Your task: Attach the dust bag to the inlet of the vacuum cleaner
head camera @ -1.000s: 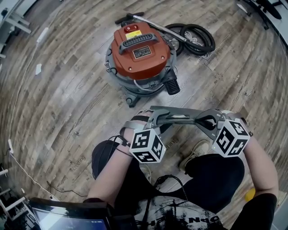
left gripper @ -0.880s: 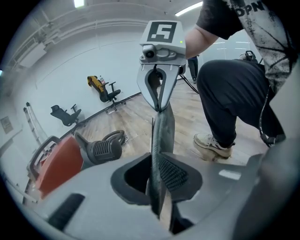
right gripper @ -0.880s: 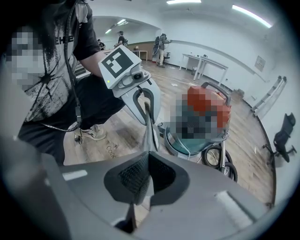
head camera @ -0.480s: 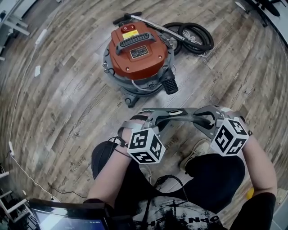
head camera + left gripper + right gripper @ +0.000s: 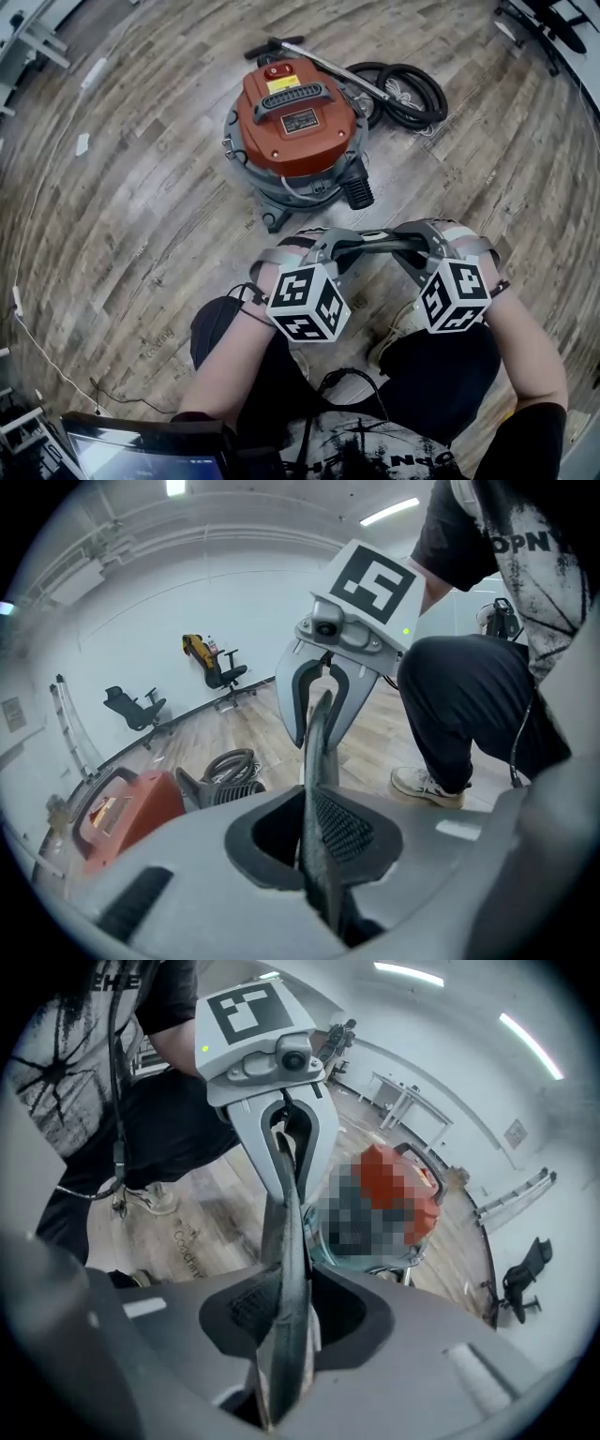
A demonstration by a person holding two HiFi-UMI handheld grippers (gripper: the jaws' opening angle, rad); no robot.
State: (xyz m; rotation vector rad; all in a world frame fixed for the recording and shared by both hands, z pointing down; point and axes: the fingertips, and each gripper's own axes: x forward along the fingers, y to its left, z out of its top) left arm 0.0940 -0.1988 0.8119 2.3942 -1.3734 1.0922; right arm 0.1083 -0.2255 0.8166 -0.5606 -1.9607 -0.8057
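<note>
1. The dust bag point(image 5: 373, 240) is up in the air at the centre of the head view. It is a flat grey strip stretched between both grippers, well apart from the vacuum cleaner point(image 5: 298, 127) on the floor at upper centre.
2. Left gripper point(image 5: 323, 249): its jaws have just been closing and are now clamped on the left end of the bag. The left gripper view shows the thin edge pinched between the pads.
3. Right gripper point(image 5: 424, 242): its jaws have just been opening. The bag's edge stands between them in the right gripper view, but we judge the pads are off it, so this side is loose and not gripping.
4. Handling, as we judge it: the bag is light and thin and reads as a narrow sheet edge-on. It is likely soft and floppy away from any stiff collar, not slippery, and easy to crease or tear if yanked.
5. Where to hold: we'd pinch the two ends of the upper edge, one gripper each, to keep it taut and flat. With one grip only, the free end will probably sag. We can't make out a collar or a hole.
6. The vacuum's orange lid point(image 5: 292, 112) sits on the drum, so the inside is hidden. The black ribbed port point(image 5: 357, 190) at the drum's lower right is probably the inlet. The hose point(image 5: 410, 89) lies coiled at upper right.
</note>
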